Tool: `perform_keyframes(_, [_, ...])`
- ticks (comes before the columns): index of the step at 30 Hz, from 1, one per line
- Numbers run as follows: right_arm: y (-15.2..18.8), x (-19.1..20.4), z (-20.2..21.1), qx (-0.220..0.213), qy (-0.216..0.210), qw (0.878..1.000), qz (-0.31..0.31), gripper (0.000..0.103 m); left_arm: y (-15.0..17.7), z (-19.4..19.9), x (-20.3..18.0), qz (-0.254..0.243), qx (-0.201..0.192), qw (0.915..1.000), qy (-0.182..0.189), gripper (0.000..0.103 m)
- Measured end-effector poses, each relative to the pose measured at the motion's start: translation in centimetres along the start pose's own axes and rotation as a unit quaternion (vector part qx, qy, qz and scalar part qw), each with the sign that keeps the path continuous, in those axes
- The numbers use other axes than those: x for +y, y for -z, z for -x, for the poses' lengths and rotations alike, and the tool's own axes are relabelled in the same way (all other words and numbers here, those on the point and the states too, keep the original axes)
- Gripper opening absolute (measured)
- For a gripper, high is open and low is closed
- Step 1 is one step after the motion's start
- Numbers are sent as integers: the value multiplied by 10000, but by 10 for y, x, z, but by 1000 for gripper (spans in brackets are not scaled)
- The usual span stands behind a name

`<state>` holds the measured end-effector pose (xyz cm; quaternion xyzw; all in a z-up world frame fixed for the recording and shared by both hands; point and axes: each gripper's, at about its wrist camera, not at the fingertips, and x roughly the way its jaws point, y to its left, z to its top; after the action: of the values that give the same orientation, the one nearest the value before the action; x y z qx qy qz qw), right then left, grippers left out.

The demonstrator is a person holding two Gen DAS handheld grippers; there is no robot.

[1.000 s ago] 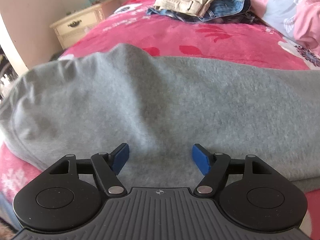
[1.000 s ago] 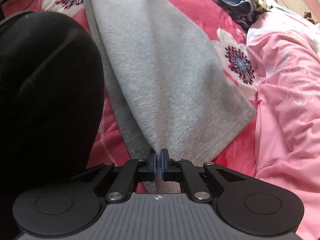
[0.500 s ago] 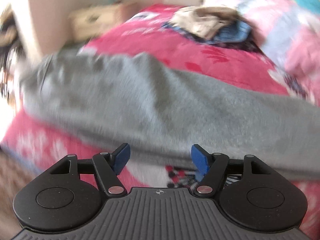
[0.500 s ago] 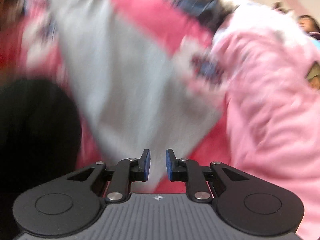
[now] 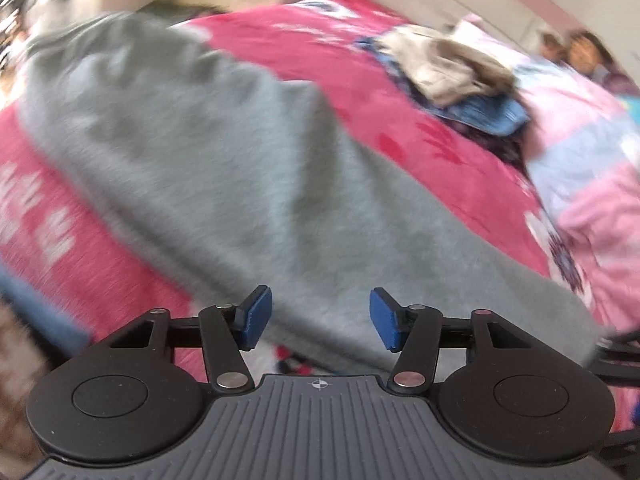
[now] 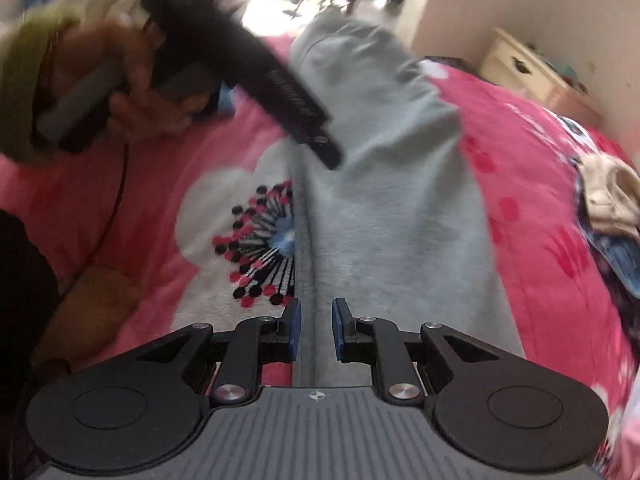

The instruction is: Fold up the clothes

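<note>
I have the grey sweatpants point(image 5: 248, 168) as my landmark: they lie stretched out flat across the pink floral bedspread point(image 5: 432, 152), a long grey band running diagonally through my left wrist view and straight up the middle of my right wrist view.

My left gripper point(image 5: 320, 316) hangs above the near edge of the sweatpants. Its 2 blue pads stand apart and its jaws are closing at this moment, but nothing is between them; the grey cloth lies below, not pinched. The picture is smeared, so I cannot say how close the pads are to the fabric.

My right gripper point(image 6: 316, 330) sits over the folded edge of the sweatpants, where a seam line runs away from me. Its jaws show a narrow gap and the pads do not press on anything; the cloth shows through the gap from beneath.

In the right wrist view, the other gripper's black body reaches down over the far part of the sweatpants, held by a hand point(image 6: 132, 80) in a yellow-green sleeve point(image 6: 24, 80). Just beside the sweatpants, on that same side, is a white flower print point(image 6: 224, 216) with black and red dots on the bedspread.

Beyond the sweatpants, well apart from them, lies a pile of clothes point(image 5: 452, 72): beige garments over blue denim. A cream nightstand point(image 6: 524, 68) stands off the bed past the far end of the sweatpants. A pink quilt point(image 5: 592, 184) lies next to the pile.
</note>
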<state>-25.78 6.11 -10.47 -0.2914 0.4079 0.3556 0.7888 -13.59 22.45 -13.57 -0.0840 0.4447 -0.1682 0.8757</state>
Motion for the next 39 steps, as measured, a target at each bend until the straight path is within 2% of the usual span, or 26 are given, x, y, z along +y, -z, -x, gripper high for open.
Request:
perform_keyframes(2, [1,2,-10,114,-2,9999,103,17,1,-8,-10,-428,1,9991,31,50])
perform_keyframes(5, [5,4,-26,333,68,9993,169,16,6,-20,-13,-659,155,9977,69,44])
perform_keyframes(6, [7,3,-31,397,88,9990,161,13,7,-24,-12,-684,201,9974,58,42])
perform_keyframes(9, [12,-3,-37,422,50,9991,-64,5,12,-29,-8,-705,278,9971,-19,26])
perform_keyframes(11, [14,-7,-34,349,8,9991,-238,4,13,-30,-3,-624,271,9977,-56,13])
perform_keyframes(14, [15,-9,-25,217,-73,9992,-317,4,12,-29,6,-500,285,9983,-57,6])
perform_keyframes(19, [15,-2,-21,215,-142,9995,-165,4,12,-25,8,-537,283,9981,-86,6])
perform_keyframes(23, [18,5,-36,372,113,9992,63,5,13,-22,3,-730,210,9969,-195,7])
perform_keyframes(24, [18,4,-35,368,141,9992,-17,7,13,-18,1,-802,141,9964,-235,7])
perform_keyframes(27, [21,-4,-16,207,359,9982,-428,27,12,-8,-9,-1105,-117,9934,-273,10])
perform_keyframes(29, [30,-14,9,6,651,9945,-823,28,12,-4,-18,-1273,-223,9915,-163,24])
perform_keyframes(31, [50,-32,38,-139,1058,9830,-1494,29,12,-5,-28,-1426,-222,9895,-8,32])
perform_keyframes(32, [65,-42,53,-190,1299,9729,-1905,29,13,-9,-34,-1511,-106,9885,17,37])
perform_keyframes(34, [99,-63,80,-220,1767,9456,-2724,29,15,-18,-48,-1680,162,9857,30,39])
perform_keyframes(36, [144,-81,100,-107,2249,9075,-3547,29,20,-26,-57,-1733,258,9845,17,40])
perform_keyframes(39, [206,-99,115,208,2982,8457,-4421,29,28,-38,-64,-1757,381,9837,-80,42])
